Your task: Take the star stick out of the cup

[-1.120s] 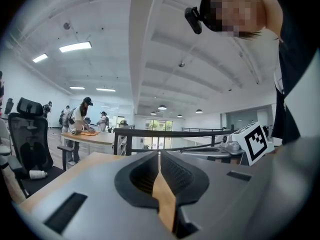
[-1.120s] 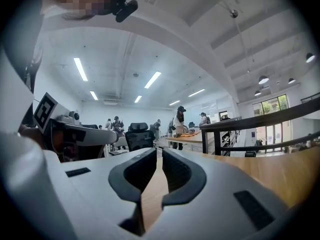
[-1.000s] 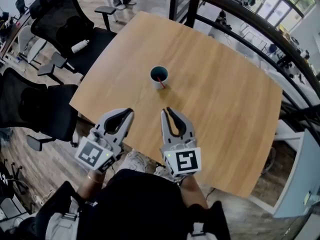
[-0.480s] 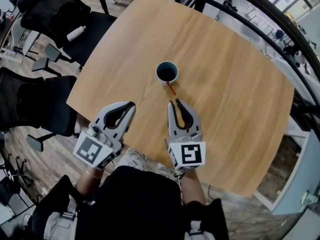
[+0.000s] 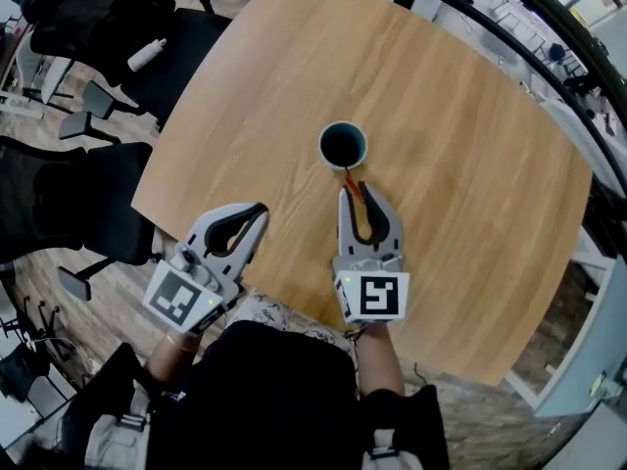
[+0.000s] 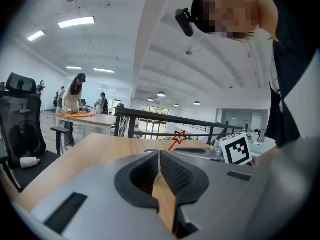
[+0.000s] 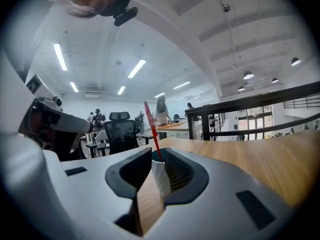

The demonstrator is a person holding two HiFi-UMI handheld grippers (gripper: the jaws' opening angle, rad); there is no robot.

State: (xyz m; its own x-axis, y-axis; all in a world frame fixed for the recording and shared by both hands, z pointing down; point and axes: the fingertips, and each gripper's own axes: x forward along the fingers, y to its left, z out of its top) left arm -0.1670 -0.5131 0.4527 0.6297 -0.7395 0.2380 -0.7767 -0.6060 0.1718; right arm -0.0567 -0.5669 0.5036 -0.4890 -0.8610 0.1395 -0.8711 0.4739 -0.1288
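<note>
Head view first: the cup [image 5: 339, 141] sat out near the middle of the wooden desk [image 5: 451, 106]. The red star stick [image 5: 351, 177] was in it, leaning out over the near rim toward me. The right gripper [image 5: 359, 192] was parked just short of the cup with its fingers a little apart, and the stick's outer end poked in around the fingertips. I couldn't tell from up there if anything touched. The left gripper [image 5: 259, 209] hung back near the desk's edge with its fingers pressed together and nothing in them. Black office chairs [image 5: 73, 204] crowded the desk's left side, one with a white bottle [image 5: 149, 55] on its seat. A dark railing [image 5: 549, 27] ran past the far side.

Left gripper view: closed fingers [image 6: 159, 153] and bare desk ahead. The little red star [image 6: 178, 137] stuck up beyond them, next to the right gripper's marker cube [image 6: 235, 148].

Right gripper view: the fingers [image 7: 157, 156] had a narrow gap, and the cup [image 7: 159, 174] was lined up right in it. The stick [image 7: 151, 129] slanted up out of the cup, not clamped. Nothing sat between the fingertips and the cup.
</note>
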